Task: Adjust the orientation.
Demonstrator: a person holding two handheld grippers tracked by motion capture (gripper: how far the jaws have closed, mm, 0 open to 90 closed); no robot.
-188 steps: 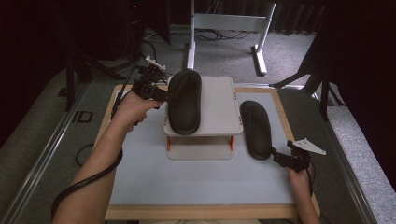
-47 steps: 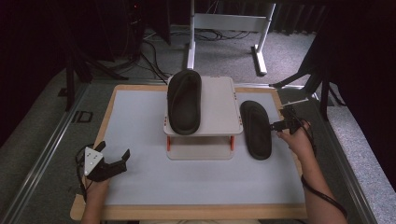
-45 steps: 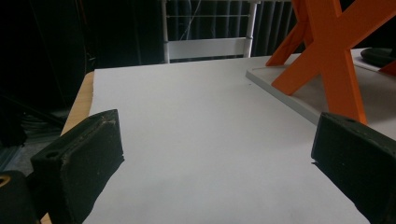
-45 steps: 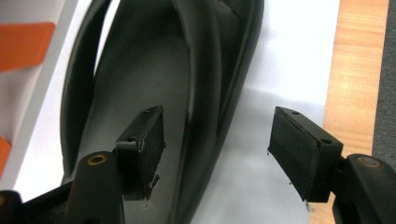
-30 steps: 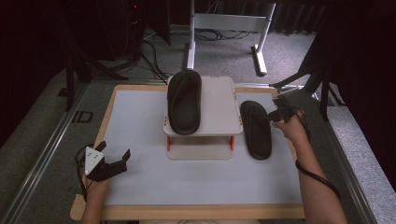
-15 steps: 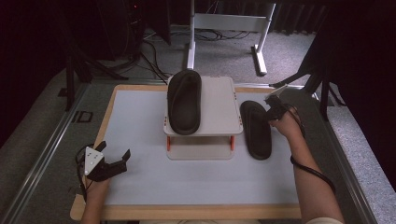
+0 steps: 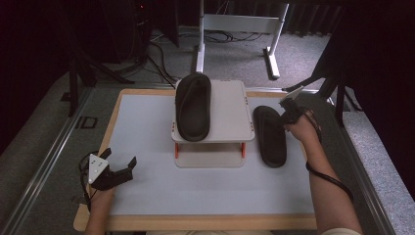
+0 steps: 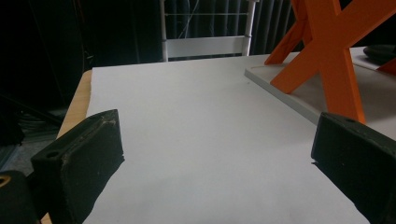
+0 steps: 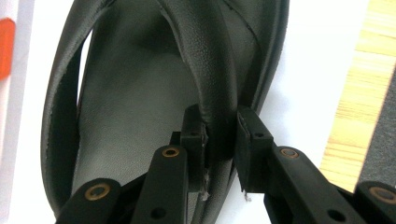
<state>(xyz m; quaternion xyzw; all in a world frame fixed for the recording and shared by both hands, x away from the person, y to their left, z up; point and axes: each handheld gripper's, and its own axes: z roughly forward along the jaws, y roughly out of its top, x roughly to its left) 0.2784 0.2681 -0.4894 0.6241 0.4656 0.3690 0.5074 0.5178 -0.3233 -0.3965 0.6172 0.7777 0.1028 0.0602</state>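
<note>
At the near left corner of the table (image 7: 147, 196), the left gripper (image 7: 120, 169) rests low on the white surface, held by the person's left hand (image 7: 100, 198) which comes in from the bottom edge. Its two black jaws are spread wide with nothing between them, and in the left gripper view the pads (image 8: 79, 158) stand far apart over the bare white sheet, pointing toward the orange legs (image 8: 327, 60) of the small stand. Further in, at the middle of the table, this stand (image 7: 230, 105) has a grey top shelf and a lower base plate, joined by short orange legs. On the top shelf lies one black sandal (image 7: 193, 105), flat, with its sole down and its length running away from the person; it takes the left half of the shelf, and the right half is bare. The second sandal (image 7: 270, 134) lies on the table just beside the right side of the stand, also pointing away from the person. The right forearm reaches forward along the right edge of the table, and the right hand (image 7: 303, 129) is bent inward to the far end of this sandal. The right gripper (image 9: 219, 135) has just been closing, and now its jaws are pressed on the strap (image 9: 210, 60) of the sandal, pinching it from both sides near the outer edge of the sole.
</note>
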